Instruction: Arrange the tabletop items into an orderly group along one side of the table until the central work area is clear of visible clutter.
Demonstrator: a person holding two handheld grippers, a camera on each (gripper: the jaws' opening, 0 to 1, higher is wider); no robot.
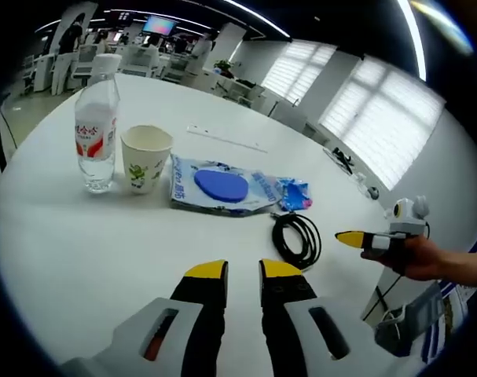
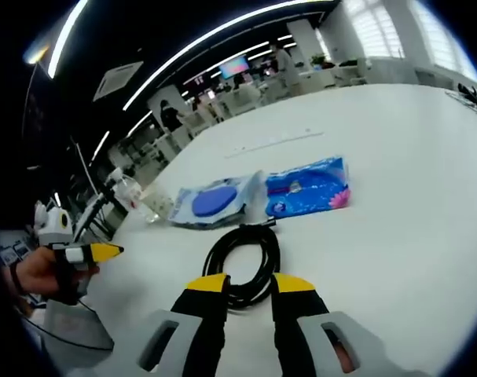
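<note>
Right tongs (image 2: 244, 284) gape empty over the cable (image 2: 242, 263); pinch several loops together. Left tongs (image 1: 243, 271) hang slightly apart, empty.

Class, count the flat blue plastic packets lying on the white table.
2: the clear packet with a blue oval beside the paper cup, and the bright blue printed packet next to it.

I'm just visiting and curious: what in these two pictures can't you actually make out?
- Left gripper view: bottle label print, too small to read.
- Left gripper view: blue packet, mostly hidden behind the clear pouch.
- Right gripper view: coiled cable, near loop hidden behind the right tongs.
- Right gripper view: bottle and cup, blurred near the edge.
</note>
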